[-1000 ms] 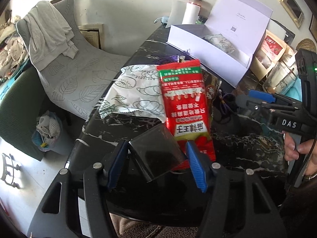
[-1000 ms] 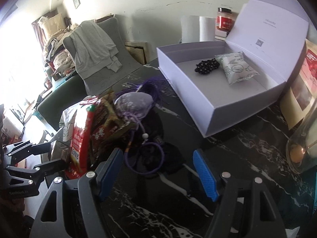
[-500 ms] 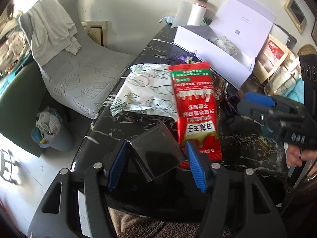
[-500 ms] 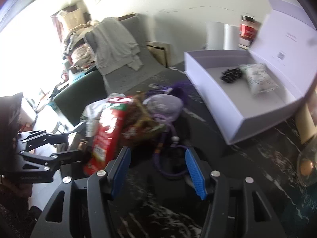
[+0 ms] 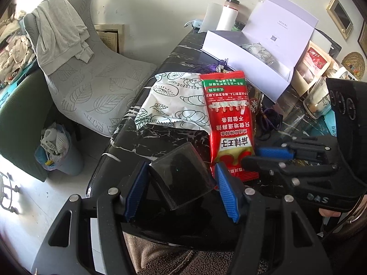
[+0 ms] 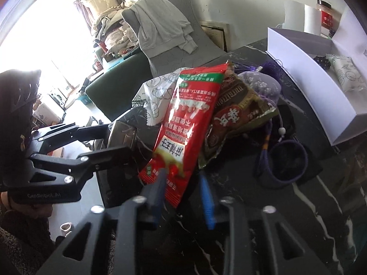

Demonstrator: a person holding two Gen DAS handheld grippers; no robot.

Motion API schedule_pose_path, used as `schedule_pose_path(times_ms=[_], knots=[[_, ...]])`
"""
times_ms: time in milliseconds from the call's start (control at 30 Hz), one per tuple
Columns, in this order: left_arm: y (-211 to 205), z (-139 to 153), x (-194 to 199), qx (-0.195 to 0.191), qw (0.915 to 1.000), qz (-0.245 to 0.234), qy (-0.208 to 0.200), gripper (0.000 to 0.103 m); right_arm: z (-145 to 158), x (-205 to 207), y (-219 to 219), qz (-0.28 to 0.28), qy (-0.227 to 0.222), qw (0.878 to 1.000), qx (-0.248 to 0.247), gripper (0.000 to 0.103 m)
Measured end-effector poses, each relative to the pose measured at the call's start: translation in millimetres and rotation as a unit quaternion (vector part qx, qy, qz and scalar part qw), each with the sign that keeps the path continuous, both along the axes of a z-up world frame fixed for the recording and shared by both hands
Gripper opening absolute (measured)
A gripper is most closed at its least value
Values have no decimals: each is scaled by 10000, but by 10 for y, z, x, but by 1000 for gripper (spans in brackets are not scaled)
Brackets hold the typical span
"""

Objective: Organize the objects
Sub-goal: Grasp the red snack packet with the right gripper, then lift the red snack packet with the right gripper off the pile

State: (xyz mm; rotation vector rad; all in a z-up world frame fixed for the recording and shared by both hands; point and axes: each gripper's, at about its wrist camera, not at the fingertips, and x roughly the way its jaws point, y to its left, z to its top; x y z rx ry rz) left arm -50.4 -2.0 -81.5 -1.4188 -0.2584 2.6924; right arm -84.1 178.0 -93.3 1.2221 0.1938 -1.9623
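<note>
My right gripper [image 6: 183, 191] is clamped on the near end of the red snack packet [image 6: 183, 123], the blue pads pinching its bottom seam with the foil squeezed between them. From the right wrist camera the packet runs away from me toward twelve o'clock, long axis almost straight along my fingers, leaning a touch to one o'clock at its green top edge. It lies on top of the heap on the black marble table [image 6: 309, 217]: the brown packet [image 6: 238, 114] just under it at two o'clock, the white leaf-print pouch [image 6: 153, 96] tucked beneath at eleven, the purple cord loop [image 6: 287, 161] off at three.

My left gripper [image 5: 181, 190] is wrapped around the dark square box [image 5: 183, 178], one pad against each side, at the table's near edge. In the left view the red packet [image 5: 229, 119] sits at one o'clock from those fingers, and the right gripper [image 5: 270, 158] comes in from three o'clock onto its lower end.

So the right hand owns this one; it is the nearer and already has it. The white open box [image 6: 307, 75] waits at two o'clock, well apart, with one printed pouch already inside. I judge the carry has to swing right and away, and since I hold only the tail, the long packet may flop and drag the brown one with it.
</note>
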Motion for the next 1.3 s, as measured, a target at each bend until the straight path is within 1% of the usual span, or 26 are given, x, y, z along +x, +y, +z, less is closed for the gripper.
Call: schedule_pose_path(times_ms=[200, 367, 467, 567, 600, 700, 733, 767, 800, 867, 933, 1000, 1033, 1167, 1200, 1233, 1300], knots=[[81, 6, 1, -55, 9999, -128, -11, 58, -10, 13, 31, 36, -88, 10000, -16, 13], [207, 11, 42, -68, 9993, -351, -51, 58, 34, 60, 211, -10, -73, 10000, 61, 13], [329, 16, 76, -148, 9984, -542, -56, 58, 48, 102, 318, -19, -25, 9998, 170, 13], [395, 14, 100, -244, 9979, -604, -26, 59, 56, 160, 433, -7, 15, 9996, 268, 13], [398, 10, 100, -225, 9980, -586, -20, 59, 52, 167, 454, -5, -7, 9997, 252, 13], [370, -86, 56, 6, 9986, -471, -233, 59, 41, 150, 476, -105, -21, 9998, 172, 14], [361, -117, 45, 12, 9988, -421, -255, 59, 38, 131, 472, -166, -16, 9998, 123, 15], [368, -114, 50, -57, 9992, -371, -164, 58, 38, 111, 462, -200, -32, 9998, 40, 24], [377, -127, 41, -101, 9991, -356, -183, 59, 38, 99, 454, -230, -44, 9997, 9, 41], [377, -142, 34, -91, 9992, -344, -159, 59, 53, 110, 421, -295, 33, 9996, -7, 63], [365, -154, 24, -90, 9993, -336, -130, 59, 82, 125, 340, -219, 197, 9996, -27, 64], [352, -162, 4, -77, 9994, -334, -97, 57, 80, 134, 244, -104, 308, 9995, 61, 64], [352, -158, -6, -69, 9993, -349, -89, 52, 74, 145, 186, -17, 378, 9992, 140, 64], [284, -152, 9, -103, 9992, -383, -2, 53, 40, 190, 54, 271, 418, 9983, 294, 64], [277, -150, 15, -109, 9991, -399, 15, 52, 7, 218, 18, 348, 471, 9972, 470, 64], [274, -150, 19, -113, 9991, -416, 23, 52, 0, 265, 0, 408, 644, 9956, 554, 64], [270, -148, 28, -114, 9990, -437, 38, 52, -10, 333, -42, 522, 752, 9935, 673, 66]])
